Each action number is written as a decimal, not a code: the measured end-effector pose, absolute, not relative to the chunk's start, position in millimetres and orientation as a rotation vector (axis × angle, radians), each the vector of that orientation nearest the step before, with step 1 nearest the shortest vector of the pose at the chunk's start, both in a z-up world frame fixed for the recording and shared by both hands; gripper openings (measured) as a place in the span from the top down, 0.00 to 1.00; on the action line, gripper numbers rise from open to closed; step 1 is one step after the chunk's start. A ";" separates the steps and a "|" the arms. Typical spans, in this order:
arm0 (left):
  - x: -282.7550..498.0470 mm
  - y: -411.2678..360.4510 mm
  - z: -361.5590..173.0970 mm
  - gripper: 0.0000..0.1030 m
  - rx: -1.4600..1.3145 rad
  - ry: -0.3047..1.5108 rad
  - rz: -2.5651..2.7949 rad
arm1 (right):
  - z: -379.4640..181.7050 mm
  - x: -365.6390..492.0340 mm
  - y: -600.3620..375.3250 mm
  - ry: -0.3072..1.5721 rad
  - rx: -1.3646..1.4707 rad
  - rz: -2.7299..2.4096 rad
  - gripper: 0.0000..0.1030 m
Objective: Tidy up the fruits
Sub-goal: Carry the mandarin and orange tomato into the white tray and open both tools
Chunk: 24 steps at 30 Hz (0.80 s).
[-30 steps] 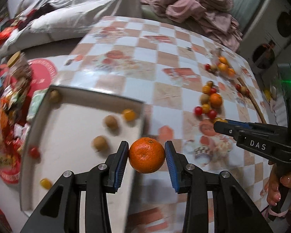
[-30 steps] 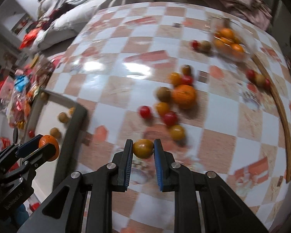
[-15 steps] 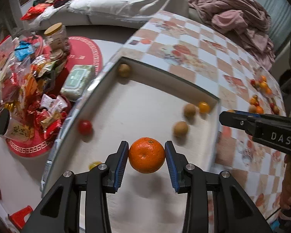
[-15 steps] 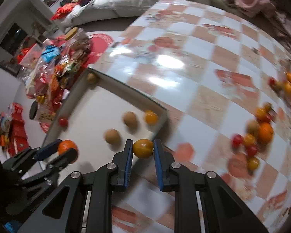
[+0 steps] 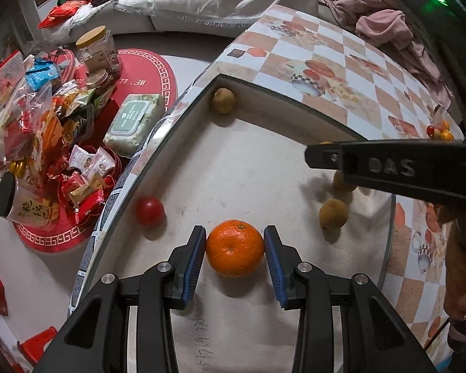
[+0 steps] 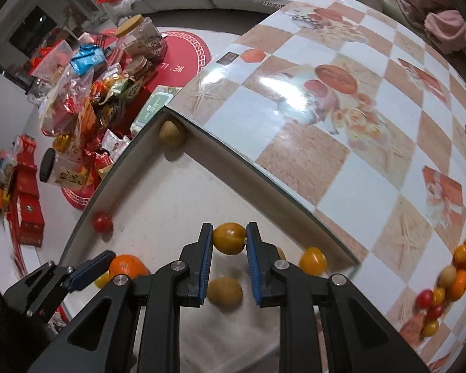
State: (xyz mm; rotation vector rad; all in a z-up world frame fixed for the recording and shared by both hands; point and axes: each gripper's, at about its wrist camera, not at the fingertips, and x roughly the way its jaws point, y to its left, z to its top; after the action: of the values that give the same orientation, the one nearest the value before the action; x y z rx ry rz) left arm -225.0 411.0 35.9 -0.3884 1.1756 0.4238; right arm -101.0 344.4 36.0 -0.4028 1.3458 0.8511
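My left gripper (image 5: 235, 248) is shut on an orange mandarin (image 5: 235, 248) and holds it just above the floor of the shallow white tray (image 5: 258, 143). My right gripper (image 6: 230, 238) is shut on a small yellow tomato (image 6: 229, 238) over the same tray (image 6: 183, 186), near its right wall. In the tray lie a red tomato (image 5: 150, 210), brown fruits (image 5: 333, 214) (image 5: 222, 100) and a yellow tomato (image 6: 312, 260). The right gripper's finger (image 5: 388, 168) crosses the left wrist view; the left gripper and mandarin (image 6: 128, 265) show in the right wrist view.
The tray sits at the edge of a checkered table (image 6: 357, 118). A heap of loose tomatoes and an orange (image 6: 447, 283) lies on the table at the right. Snack bags and jars (image 5: 46, 99) crowd the floor on the left. A sofa with clothes (image 5: 372, 9) stands behind.
Both grippers have moved left from the table top to over the tray, still holding their fruits. The left gripper has come lower, close to the tray floor.
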 end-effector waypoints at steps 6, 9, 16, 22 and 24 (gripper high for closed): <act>-224.4 407.5 35.4 0.61 -0.353 1.171 0.417 | 23.0 -101.5 361.6 1.339 -0.479 0.852 0.77; -225.0 406.3 35.0 0.61 -0.345 1.168 0.420 | 16.9 -102.9 365.8 1.348 -0.509 0.851 0.77; -227.1 403.2 33.7 0.55 -0.321 1.184 0.418 | 19.1 -104.8 367.4 1.340 -0.537 0.869 0.68; -226.3 399.0 36.2 0.48 -0.287 1.189 0.413 | 17.9 -104.5 369.2 1.358 -0.527 0.868 0.53; -226.4 399.7 35.4 0.48 -0.296 1.196 0.406 | 18.1 -103.2 367.5 1.370 -0.511 0.867 0.53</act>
State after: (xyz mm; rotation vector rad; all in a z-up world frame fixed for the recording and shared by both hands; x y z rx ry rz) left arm -226.4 399.7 35.4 -0.2959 1.1963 0.4061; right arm -103.2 367.5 18.1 -0.5108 1.3696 0.8675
